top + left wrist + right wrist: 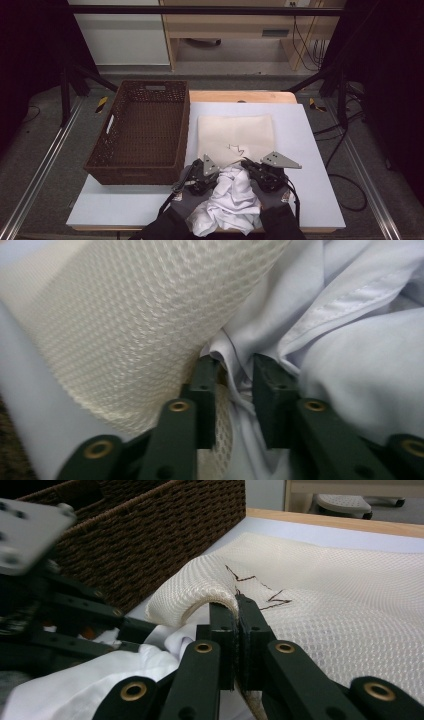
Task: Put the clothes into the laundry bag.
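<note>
A cream mesh bag (235,132) lies flat on the white table (305,150), its near edge lifted into a curl. My right gripper (236,605) is shut on that curled edge of the mesh bag (350,610), beside a dark zigzag mark. A crumpled white shirt (227,200) is heaped at the table's front between both grippers. My left gripper (235,365) stands with its jaws apart at the bag's mouth; a loose fold of the shirt (350,365) hangs between them, with the mesh bag (125,325) to their left. From above, the left gripper (212,175) and the right gripper (250,167) flank the shirt.
A brown wicker basket (135,175) stands empty on the table's left side, close to the bag; its wall (150,535) rises just behind the other gripper (50,605). Beyond the table's far wooden edge are a floor, cables and furniture.
</note>
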Tool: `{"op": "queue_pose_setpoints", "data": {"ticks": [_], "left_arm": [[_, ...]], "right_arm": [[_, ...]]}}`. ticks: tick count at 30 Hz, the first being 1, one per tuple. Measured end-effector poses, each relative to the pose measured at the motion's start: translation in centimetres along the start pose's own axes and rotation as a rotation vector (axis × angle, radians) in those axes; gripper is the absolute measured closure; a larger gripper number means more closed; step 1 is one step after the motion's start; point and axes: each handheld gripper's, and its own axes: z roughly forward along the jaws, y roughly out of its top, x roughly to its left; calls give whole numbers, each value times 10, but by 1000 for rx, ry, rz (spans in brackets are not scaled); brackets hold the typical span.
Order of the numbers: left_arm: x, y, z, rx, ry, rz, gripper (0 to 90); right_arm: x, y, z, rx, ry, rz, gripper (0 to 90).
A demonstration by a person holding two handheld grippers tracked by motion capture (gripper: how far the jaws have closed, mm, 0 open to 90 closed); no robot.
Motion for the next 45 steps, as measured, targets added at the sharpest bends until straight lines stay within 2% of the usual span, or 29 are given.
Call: {"op": "queue_pose_setpoints", "data": {"ticks": [3, 5, 8, 11, 15, 17, 19, 21, 24, 25, 27, 31, 33, 37, 41, 43, 45], "left_arm": [[-1, 1, -21, -53, -11, 18, 549], [0, 1, -41, -90, -28, 22, 465], [-5, 0, -60, -113, -71, 26, 404], [-16, -2, -65, -117, -103, 45, 382], [-27, -8, -47, -69, -127, 63, 387], [-28, -11, -35, -49, -144, 49, 418], [-27, -13, -24, -28, -171, 22, 485], [-28, -13, -14, -3, -181, 13, 541], [-32, -13, 0, 46, -186, 23, 686], [-33, -12, 1, 56, -176, 37, 764], [-35, -7, -1, 57, -160, 49, 837], [-33, 7, -14, -22, -159, 36, 860], [-32, 15, -16, -26, -144, 43, 861], [-29, 23, 2, 5, -91, 56, 861], [-17, 25, 28, 53, -4, 51, 861], [-11, 24, 38, 77, 15, 34, 861], [-8, 23, 42, 79, 15, 19, 860]], "right_arm": [[-1, 0, -1, -2, -3, -1, 878], [-2, 0, -1, -3, -4, 1, 877], [-2, 0, -1, -1, -5, 0, 877], [-1, 0, -1, 1, -5, 0, 876], [-2, 0, -1, 1, -4, -1, 876], [-2, 0, -1, 2, -6, -1, 876], [-2, 0, 0, 2, -4, -2, 876], [-2, -1, 0, 5, -2, 0, 876], [0, -1, 2, 8, -1, 3, 876], [0, -1, 2, 8, -1, 1, 877], [0, -1, 2, 8, 1, 0, 877], [-1, -1, 3, 13, -1, 6, 877], [0, -1, 4, 12, 1, 5, 877], [2, 0, 3, 9, 4, -1, 878], [3, 0, 3, 5, 8, 1, 877], [4, 2, 1, 3, 11, -4, 877], [6, 3, 1, 4, 14, -9, 877]]}}
